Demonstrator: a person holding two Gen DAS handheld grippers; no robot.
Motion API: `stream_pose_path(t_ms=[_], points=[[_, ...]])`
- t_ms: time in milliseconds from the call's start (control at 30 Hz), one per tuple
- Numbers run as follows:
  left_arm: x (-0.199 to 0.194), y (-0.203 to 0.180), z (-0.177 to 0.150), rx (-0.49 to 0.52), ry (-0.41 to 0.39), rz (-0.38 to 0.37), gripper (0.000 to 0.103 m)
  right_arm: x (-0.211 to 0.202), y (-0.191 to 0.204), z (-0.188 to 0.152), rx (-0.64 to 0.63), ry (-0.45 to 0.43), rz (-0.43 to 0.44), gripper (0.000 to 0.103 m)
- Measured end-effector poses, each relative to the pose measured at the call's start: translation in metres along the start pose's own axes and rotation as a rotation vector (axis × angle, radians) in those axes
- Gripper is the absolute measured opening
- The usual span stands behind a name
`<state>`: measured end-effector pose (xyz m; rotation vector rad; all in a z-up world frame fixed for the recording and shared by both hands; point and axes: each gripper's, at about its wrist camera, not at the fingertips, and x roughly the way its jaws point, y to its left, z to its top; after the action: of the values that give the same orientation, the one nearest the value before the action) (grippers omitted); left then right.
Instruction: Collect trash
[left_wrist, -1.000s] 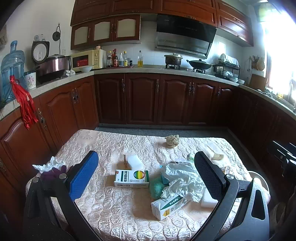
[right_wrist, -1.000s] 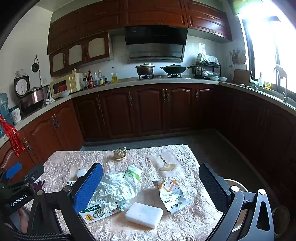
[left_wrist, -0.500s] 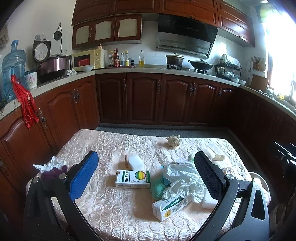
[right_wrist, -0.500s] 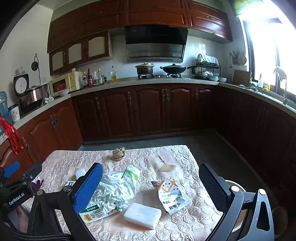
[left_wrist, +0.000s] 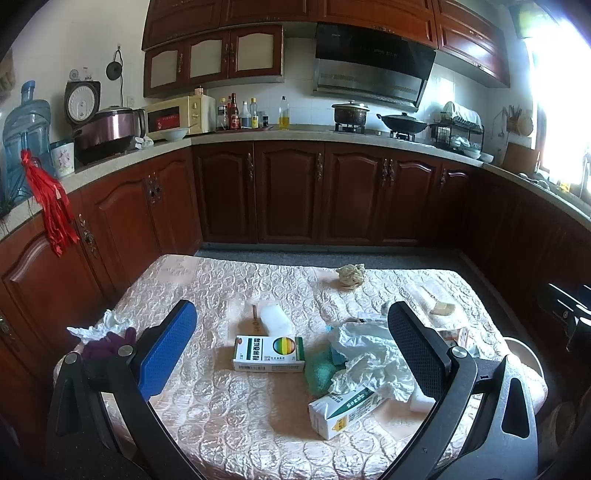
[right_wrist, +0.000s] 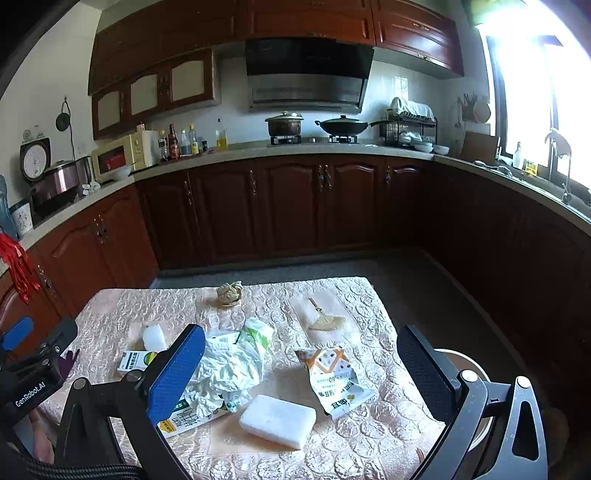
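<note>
Bare cloth (left_wrist: 229, 410) nearside; crumpled plastic (left_wrist: 369, 354) perhaps hides more.

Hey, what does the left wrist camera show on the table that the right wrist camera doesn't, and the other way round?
Only the left wrist view shows the crumpled white tissue and purple cloth at the table's left edge, plus the green mesh.

Only the right wrist view shows the whole snack packet and the whole white foam block.

Both show the crumpled white plastic bag, the medicine box, the milk carton, the small straw brush, the bin past the table's right edge, and both grippers open and empty.
</note>
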<state>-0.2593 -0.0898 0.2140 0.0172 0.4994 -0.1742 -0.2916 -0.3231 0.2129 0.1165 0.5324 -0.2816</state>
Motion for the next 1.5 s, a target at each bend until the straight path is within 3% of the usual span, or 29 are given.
stream_pose_path(t_ms=[600,1067,1333,1400,1500], points=[[0.026,0.006,-0.006,-0.010,0.050,0.013,0.103,0.020,-0.010,-0.005,0.030,0.049,0.003,0.103],[0.057,0.022,-0.019,-0.020,0.132,0.050,0.103,0.045,-0.023,-0.012,0.056,0.115,-0.011,0.103],[0.078,0.065,-0.031,0.056,0.191,0.020,0.103,0.076,-0.057,-0.030,0.031,0.229,0.064,0.103],[0.092,0.073,-0.035,0.078,0.244,0.000,0.103,0.088,-0.070,-0.041,0.033,0.281,0.067,0.103],[0.111,0.081,-0.037,0.035,0.299,-0.024,0.103,0.103,-0.087,-0.053,0.057,0.323,0.065,0.103]])
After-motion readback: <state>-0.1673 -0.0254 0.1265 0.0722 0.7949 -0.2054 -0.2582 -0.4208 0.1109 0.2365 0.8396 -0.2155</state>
